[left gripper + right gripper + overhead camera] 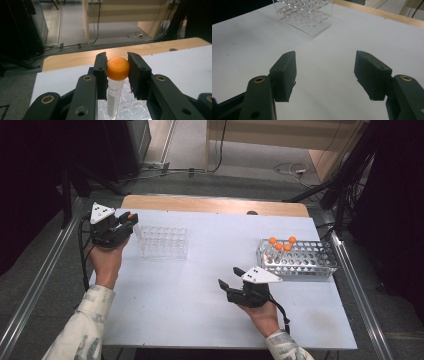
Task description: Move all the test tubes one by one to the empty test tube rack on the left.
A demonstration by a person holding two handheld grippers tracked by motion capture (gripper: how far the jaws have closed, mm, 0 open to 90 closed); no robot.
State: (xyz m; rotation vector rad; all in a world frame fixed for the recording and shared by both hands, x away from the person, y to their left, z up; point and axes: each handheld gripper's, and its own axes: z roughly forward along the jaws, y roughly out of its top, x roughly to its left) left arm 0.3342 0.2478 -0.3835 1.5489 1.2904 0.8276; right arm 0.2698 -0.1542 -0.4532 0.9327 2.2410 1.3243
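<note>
An orange-capped clear plastic tube [115, 82] is clamped upright in the left gripper [129, 218] at the far left, above the empty clear acrylic rack [163, 241]. Four capped tubes [280, 247] are left in the white perforated rack [300, 259], far right. The right gripper [324, 75] is held open, empty.

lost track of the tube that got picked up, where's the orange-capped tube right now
The orange-capped tube is clamped upright in the left gripper, at the table's far left in the high view, just left of the clear acrylic rack.
</note>
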